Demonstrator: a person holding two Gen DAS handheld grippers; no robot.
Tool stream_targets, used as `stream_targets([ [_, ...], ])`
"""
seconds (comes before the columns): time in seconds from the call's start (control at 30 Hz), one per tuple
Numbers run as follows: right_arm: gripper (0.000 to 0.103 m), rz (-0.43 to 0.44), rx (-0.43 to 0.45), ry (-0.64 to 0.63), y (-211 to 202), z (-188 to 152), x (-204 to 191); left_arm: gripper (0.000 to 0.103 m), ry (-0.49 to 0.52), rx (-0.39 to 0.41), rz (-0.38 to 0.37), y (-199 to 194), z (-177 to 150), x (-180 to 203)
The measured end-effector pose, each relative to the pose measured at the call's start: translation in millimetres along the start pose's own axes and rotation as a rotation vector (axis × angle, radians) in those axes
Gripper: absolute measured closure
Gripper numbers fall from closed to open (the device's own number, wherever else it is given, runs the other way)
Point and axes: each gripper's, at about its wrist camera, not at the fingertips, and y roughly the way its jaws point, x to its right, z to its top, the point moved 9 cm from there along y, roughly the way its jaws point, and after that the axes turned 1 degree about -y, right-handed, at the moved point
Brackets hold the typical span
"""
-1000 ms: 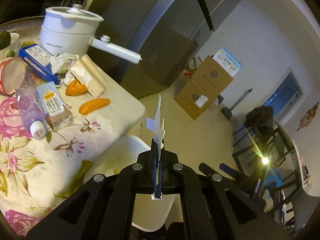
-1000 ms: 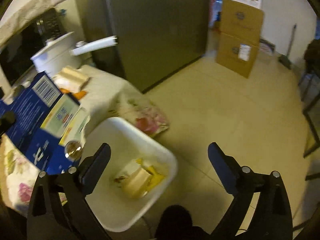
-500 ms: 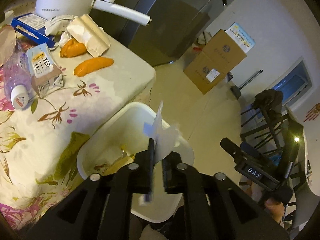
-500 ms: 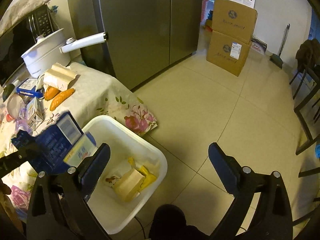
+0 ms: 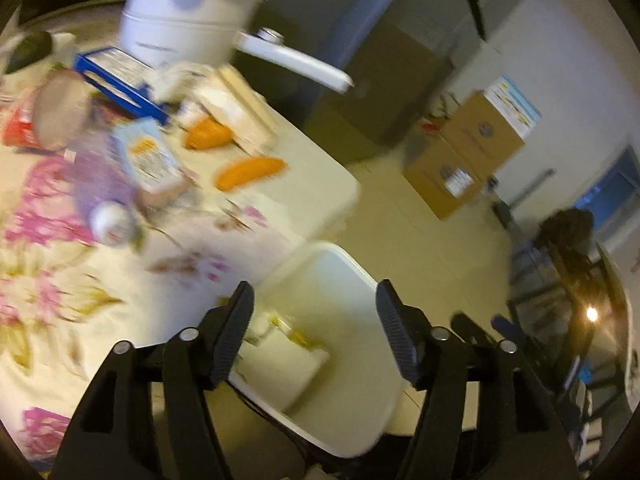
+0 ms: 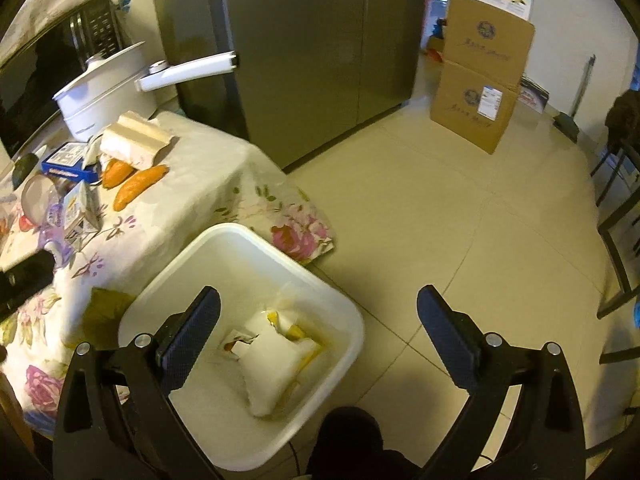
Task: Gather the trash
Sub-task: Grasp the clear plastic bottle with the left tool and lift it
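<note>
My left gripper point(image 5: 314, 292) hangs over the white bin point(image 5: 340, 256); its jaws are opening and nothing is between them. A flat white package point(image 6: 272, 364) lies in the bin point(image 6: 240, 232) on top of yellow wrappers. My right gripper point(image 6: 318, 296) stands open and empty above the same bin. On the floral tablecloth lie a small carton point(image 5: 148, 156), a plastic bottle point(image 5: 104, 200), two orange wrappers point(image 6: 138, 186), a blue box point(image 6: 68, 160) and a cream package point(image 6: 136, 140). The left wrist view is blurred.
A white pot point(image 5: 184, 16) with a long handle stands at the table's far end, beside a microwave point(image 6: 52, 72). A grey fridge point(image 6: 312, 60) and stacked cardboard boxes point(image 6: 480, 80) stand beyond bare floor tiles. Dark chairs point(image 5: 560, 280) stand at the right.
The left gripper was shut on a flat blue and white package; it has opened and the package now lies in the bin. The right gripper stayed open over the bin.
</note>
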Motion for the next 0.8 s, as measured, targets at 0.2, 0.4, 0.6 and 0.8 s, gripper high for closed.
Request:
stream_targets([
  [0.2, 0.007, 0.038, -0.023, -0.061, 8, -2, -31, 0.029, -0.198, 0.090, 0.109, -23, 47, -74],
  [0.4, 0.007, 0.049, -0.040, -0.108, 14, -5, -48, 0.027, -0.403, 0.165, 0.205, -33, 88, -152],
  [0.6, 0.007, 0.052, -0.044, -0.172, 19, -7, -65, 0.027, -0.530, 0.168, 0.282, -14, 107, -201],
  [0.8, 0.007, 0.069, -0.087, -0.191, 27, -13, -74, 0.027, -0.609, 0.130, 0.282, 12, 112, -218],
])
